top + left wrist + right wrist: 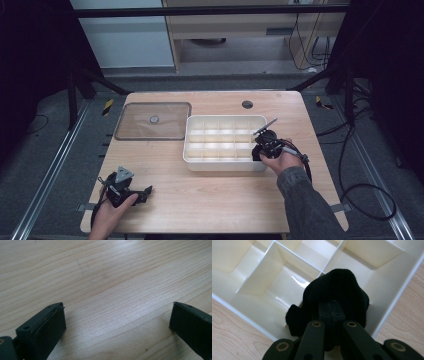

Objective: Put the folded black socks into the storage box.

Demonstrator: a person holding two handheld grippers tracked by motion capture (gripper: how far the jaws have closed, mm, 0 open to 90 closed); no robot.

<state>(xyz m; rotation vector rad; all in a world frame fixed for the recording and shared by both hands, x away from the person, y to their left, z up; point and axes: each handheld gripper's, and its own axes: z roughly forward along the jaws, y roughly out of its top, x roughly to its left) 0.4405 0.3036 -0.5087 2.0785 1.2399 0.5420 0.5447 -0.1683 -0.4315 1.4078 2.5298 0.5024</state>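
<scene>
At the lower left of the high view my left claw (146, 191) rests on the wooden table (210, 195), its jaws spread wide with nothing but bare wood grain between them in the left gripper view. Further up on that side lies a clear lid (153, 121), flat on the table, just beside the tray.

Moving to the centre, the white divided tray (225, 144) sits with its compartments looking bare.

At the right of centre my right claw (259, 151) is pinched tight on a black fabric bundle (334, 293), which hangs at the tray's lower right corner in the high view, over the corner compartment; whether it touches the bottom I cannot tell.

I judge the bundle to be light, soft and limp: it will sag and fold rather than hold its shape, and it is not fragile or slippery. A pinch through a thick fold near the middle should hold best.

It looks matt black, fuzzy, knit-like, bunched into rounded lobes with a smaller flap at its lower left.
</scene>
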